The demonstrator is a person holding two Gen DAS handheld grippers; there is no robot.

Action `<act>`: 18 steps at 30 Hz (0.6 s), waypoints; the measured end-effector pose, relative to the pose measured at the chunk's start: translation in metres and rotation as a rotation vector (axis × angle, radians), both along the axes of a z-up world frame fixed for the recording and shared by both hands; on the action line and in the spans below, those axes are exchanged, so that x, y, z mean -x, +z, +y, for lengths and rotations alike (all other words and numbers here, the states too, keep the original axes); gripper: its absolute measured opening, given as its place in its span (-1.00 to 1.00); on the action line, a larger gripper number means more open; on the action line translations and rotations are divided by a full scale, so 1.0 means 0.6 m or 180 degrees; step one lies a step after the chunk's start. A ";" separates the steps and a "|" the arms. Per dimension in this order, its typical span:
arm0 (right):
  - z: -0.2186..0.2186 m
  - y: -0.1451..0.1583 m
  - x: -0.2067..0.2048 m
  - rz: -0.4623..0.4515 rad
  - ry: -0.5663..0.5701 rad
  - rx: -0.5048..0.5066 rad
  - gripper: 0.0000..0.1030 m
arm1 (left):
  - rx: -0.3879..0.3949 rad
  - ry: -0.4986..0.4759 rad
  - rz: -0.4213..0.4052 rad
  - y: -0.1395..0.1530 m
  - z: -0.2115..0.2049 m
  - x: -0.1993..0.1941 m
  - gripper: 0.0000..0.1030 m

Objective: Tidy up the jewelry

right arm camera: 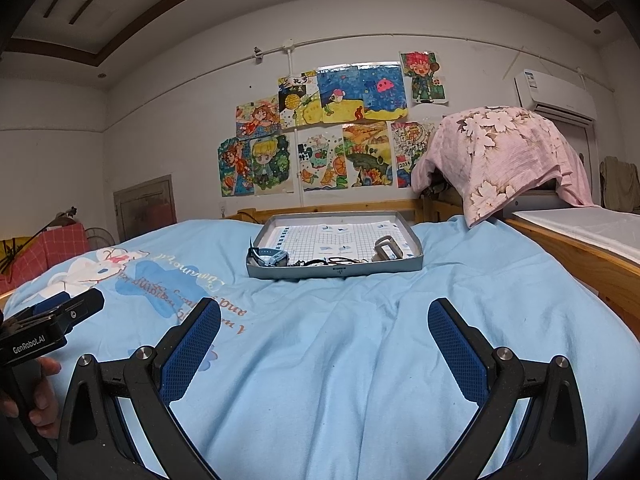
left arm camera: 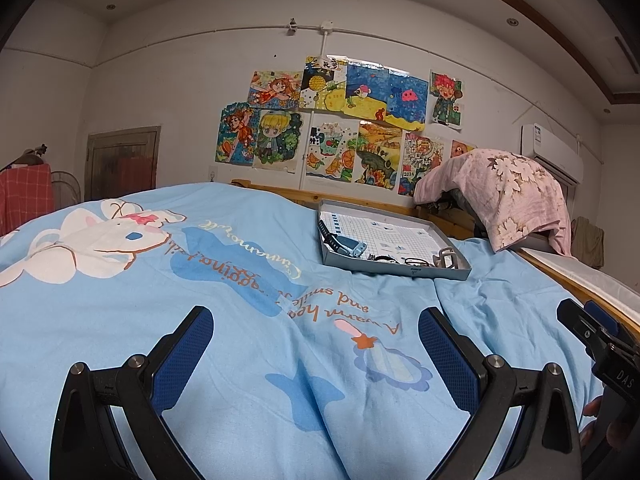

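Note:
A shallow grey tray [left arm camera: 394,270] [right arm camera: 334,271] lined with grid paper lies on the blue bed cover, well beyond both grippers. In it are a blue-grey watch [left arm camera: 347,244] [right arm camera: 269,257] at the left, dark thin pieces [left arm camera: 416,262] [right arm camera: 340,260] along the front wall, and a beige band or clasp [left arm camera: 447,258] [right arm camera: 386,249] at the right. My left gripper [left arm camera: 316,352] hangs open over the cover, nothing between its blue pads. My right gripper [right arm camera: 324,344] is open too, facing the tray straight on. Each gripper shows at the edge of the other's view.
A wooden bed frame [right arm camera: 580,256] runs along the right and behind the tray. A pink flowered cloth [right arm camera: 508,160] covers a heap at the back right. Drawings [right arm camera: 328,132] hang on the wall. A hand [right arm camera: 44,396] holds the left gripper's handle.

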State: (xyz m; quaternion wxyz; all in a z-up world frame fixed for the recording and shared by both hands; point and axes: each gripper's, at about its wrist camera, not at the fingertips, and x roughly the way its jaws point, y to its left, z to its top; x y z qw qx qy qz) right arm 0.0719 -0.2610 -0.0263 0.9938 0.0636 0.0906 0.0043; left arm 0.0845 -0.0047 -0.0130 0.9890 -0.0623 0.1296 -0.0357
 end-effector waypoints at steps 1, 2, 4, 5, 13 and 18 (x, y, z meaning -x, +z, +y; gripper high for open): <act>-0.001 0.000 0.000 0.0000 0.0001 -0.0001 0.98 | -0.0001 0.0000 -0.0002 0.000 0.000 0.000 1.00; -0.002 0.001 0.000 -0.0002 0.0000 -0.0001 0.98 | -0.0002 0.0001 -0.0003 0.000 -0.001 0.000 1.00; -0.002 0.001 0.000 -0.0001 0.0001 -0.0003 0.98 | -0.0007 0.0000 0.0001 -0.001 -0.001 0.000 1.00; -0.001 0.000 -0.001 0.0001 -0.0001 -0.0009 0.98 | -0.0010 0.0002 0.0001 -0.001 -0.001 0.000 1.00; 0.002 -0.001 0.000 0.0006 -0.0008 -0.0025 0.98 | -0.0029 0.0034 -0.0016 0.000 -0.001 0.001 1.00; 0.003 -0.001 0.000 0.0011 -0.0009 -0.0035 0.98 | -0.0111 0.0072 -0.0031 0.004 0.000 -0.001 1.00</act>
